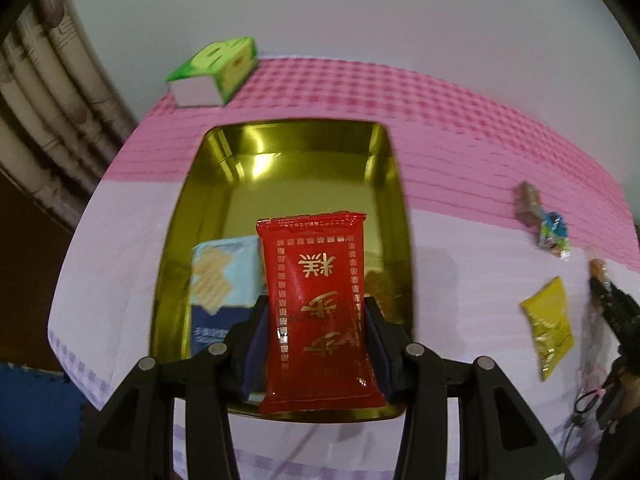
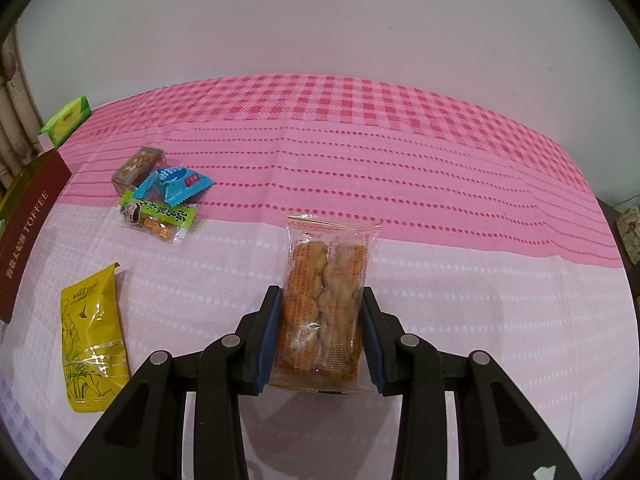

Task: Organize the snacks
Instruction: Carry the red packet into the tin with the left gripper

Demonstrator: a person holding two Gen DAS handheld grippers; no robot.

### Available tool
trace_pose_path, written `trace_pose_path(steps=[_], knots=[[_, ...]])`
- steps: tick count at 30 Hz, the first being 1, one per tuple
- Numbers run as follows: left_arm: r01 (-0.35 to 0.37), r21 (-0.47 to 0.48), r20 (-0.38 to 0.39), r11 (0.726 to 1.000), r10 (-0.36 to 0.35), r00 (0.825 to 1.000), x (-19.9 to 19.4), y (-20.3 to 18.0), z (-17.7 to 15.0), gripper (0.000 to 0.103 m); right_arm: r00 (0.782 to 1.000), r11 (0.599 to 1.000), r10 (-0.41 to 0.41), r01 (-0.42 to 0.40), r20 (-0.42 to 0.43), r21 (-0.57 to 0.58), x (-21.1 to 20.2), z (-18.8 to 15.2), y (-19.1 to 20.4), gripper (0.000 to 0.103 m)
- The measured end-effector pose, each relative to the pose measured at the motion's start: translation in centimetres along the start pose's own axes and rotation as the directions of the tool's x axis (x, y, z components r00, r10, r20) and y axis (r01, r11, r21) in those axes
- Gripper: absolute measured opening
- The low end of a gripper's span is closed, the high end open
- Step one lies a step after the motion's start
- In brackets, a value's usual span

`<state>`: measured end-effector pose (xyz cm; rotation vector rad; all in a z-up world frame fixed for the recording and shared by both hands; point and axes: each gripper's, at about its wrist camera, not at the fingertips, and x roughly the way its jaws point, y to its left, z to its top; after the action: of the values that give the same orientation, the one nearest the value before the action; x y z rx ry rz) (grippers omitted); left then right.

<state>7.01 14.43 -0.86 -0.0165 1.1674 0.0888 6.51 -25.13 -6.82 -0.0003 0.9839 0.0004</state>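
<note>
The sorting is judged to be partly done. A red packet [image 1: 318, 312] is being pinched by the left claw [image 1: 316, 344] above the near end of the gold tin [image 1: 192, 200], where a blue biscuit pack [image 1: 224, 276] is already lying; the tin's far end is bare. A clear packet of twisted pastries [image 2: 324, 304] is being pinched by the right claw [image 2: 320, 336] over the surface [image 2: 480, 320]. A yellow packet [image 2: 94, 340] and three small snacks [image 2: 160, 196] are being left loose toward the surface's left edge.
</note>
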Motion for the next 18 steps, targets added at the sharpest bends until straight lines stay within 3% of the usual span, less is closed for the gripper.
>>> trace_pose_path(steps=[18], knots=[[-0.076,0.079,-0.007,0.994,0.077,0.997,2.8,1.5,-1.9,0.047,0.998,0.999,-0.045,0.046,-0.051,0.009,0.3,0.6,0.5,0.034]])
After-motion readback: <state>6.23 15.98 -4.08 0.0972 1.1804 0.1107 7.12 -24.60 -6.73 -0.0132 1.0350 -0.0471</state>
